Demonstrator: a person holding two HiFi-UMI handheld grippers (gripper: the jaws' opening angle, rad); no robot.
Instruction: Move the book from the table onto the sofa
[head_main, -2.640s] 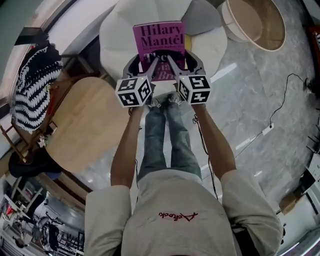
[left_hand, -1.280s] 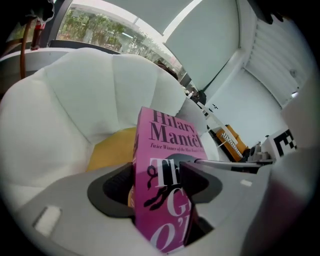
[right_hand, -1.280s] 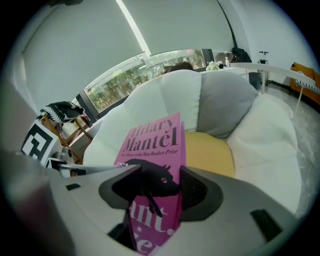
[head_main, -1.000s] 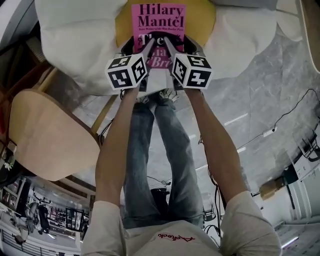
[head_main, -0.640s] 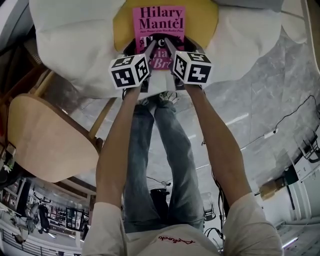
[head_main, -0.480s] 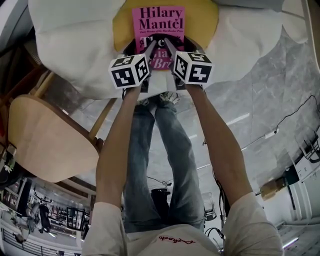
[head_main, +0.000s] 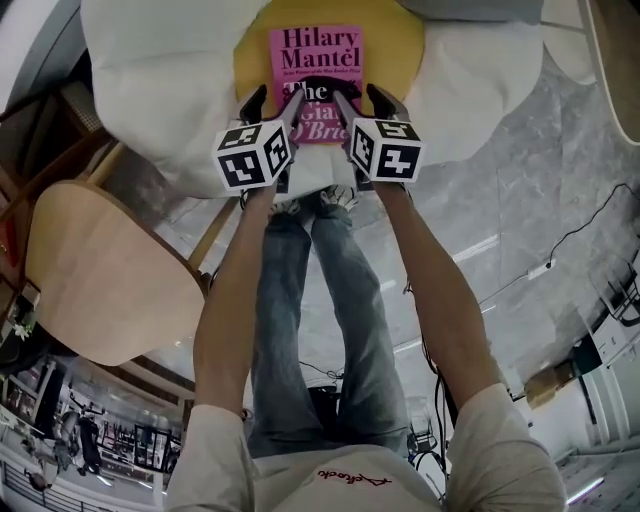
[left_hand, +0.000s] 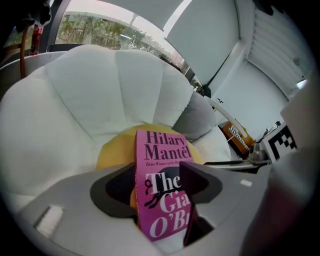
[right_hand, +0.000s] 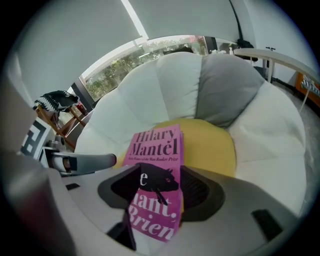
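The pink book (head_main: 315, 60) lies face up on a yellow cushion (head_main: 395, 50) on the white petal-shaped sofa (head_main: 160, 80). Both grippers are at its near end. My left gripper (head_main: 275, 100) is open: one jaw rests over the cover and the other stands out past the book's left edge. My right gripper (head_main: 362, 100) is open in the same way at the right edge. In the left gripper view the book (left_hand: 160, 150) stands between the spread jaws. In the right gripper view the book (right_hand: 155, 145) sits the same way, with the ribbed right pad apart from it.
A round wooden table (head_main: 100, 280) stands at the left behind the arms. A grey cushion (right_hand: 230, 85) leans on the sofa back. A cable (head_main: 560, 250) runs over the marble floor at the right. A chair with striped cloth (right_hand: 57, 102) is beyond the sofa.
The book was carried from beside the table over to the sofa and now rests on the yellow cushion. In the last half second both grippers' jaws have spread apart.
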